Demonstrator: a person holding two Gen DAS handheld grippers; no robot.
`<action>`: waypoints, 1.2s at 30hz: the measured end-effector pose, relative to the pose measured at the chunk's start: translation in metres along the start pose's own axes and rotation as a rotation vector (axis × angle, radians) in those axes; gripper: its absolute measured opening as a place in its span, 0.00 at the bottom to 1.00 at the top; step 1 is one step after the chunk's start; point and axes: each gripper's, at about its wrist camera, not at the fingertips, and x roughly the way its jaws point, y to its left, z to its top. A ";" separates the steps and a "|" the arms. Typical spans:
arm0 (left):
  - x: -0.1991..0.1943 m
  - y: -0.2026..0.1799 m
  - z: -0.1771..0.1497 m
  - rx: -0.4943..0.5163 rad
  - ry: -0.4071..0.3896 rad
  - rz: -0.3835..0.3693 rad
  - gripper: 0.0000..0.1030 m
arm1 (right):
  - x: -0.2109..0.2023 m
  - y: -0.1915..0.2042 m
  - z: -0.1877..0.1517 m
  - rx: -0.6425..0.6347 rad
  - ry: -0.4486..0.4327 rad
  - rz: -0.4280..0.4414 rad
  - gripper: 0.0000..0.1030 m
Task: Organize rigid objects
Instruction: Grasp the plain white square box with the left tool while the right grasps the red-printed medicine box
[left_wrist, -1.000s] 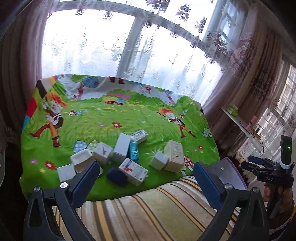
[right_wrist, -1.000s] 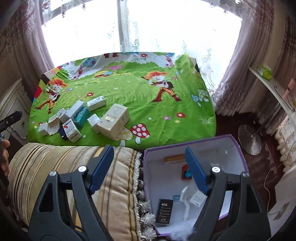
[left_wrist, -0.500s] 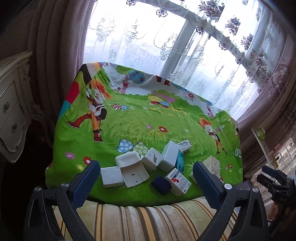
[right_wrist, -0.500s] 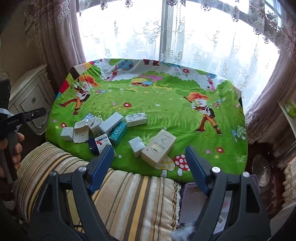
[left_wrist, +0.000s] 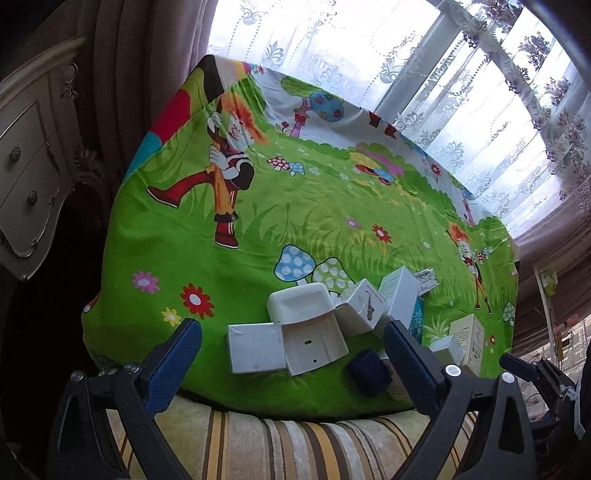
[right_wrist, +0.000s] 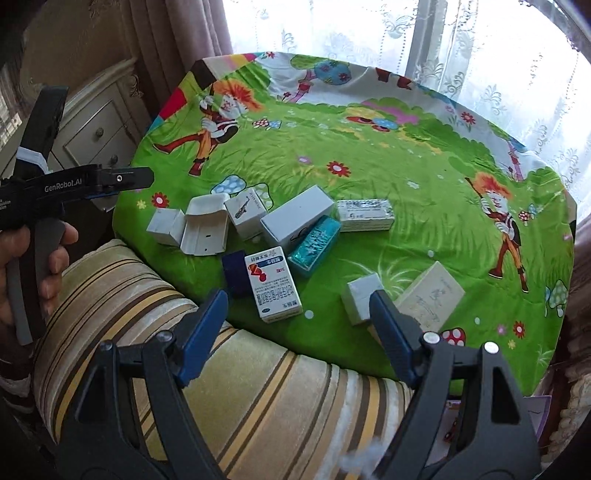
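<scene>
Several small boxes lie clustered on the near part of a green cartoon tablecloth (right_wrist: 406, 192). Among them are an open white box (left_wrist: 306, 332), a small white box (left_wrist: 255, 347), a dark blue box (right_wrist: 234, 273), a red-and-white medicine box (right_wrist: 273, 284), a teal box (right_wrist: 314, 245) and a cream box (right_wrist: 430, 295). My left gripper (left_wrist: 293, 354) hovers over the white boxes, its jaws closing a little with nothing pressed between them. My right gripper (right_wrist: 299, 328) hangs open near the medicine box, touching nothing. In the right wrist view the left gripper (right_wrist: 122, 179) shows at the left, held by a hand (right_wrist: 51, 258).
A striped cushion (right_wrist: 258, 387) lies between me and the table edge. A white dresser (left_wrist: 26, 166) stands at the left and lace curtains (left_wrist: 461, 74) hang behind. A purple bin corner (right_wrist: 535, 413) peeks out at the lower right.
Both views swung left, away from the purple bin on the floor, and came lower and closer to the boxes. Both grippers rolled. The left jaws stand slightly narrower.
</scene>
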 end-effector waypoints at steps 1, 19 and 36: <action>0.006 0.003 -0.001 -0.006 0.013 0.006 0.92 | 0.007 0.001 0.001 -0.013 0.016 0.006 0.79; 0.062 0.017 -0.016 -0.010 0.141 0.079 0.76 | 0.079 0.002 0.003 -0.020 0.140 0.029 0.79; 0.062 0.019 -0.023 -0.010 0.126 0.107 0.51 | 0.095 0.008 0.002 -0.050 0.169 0.029 0.47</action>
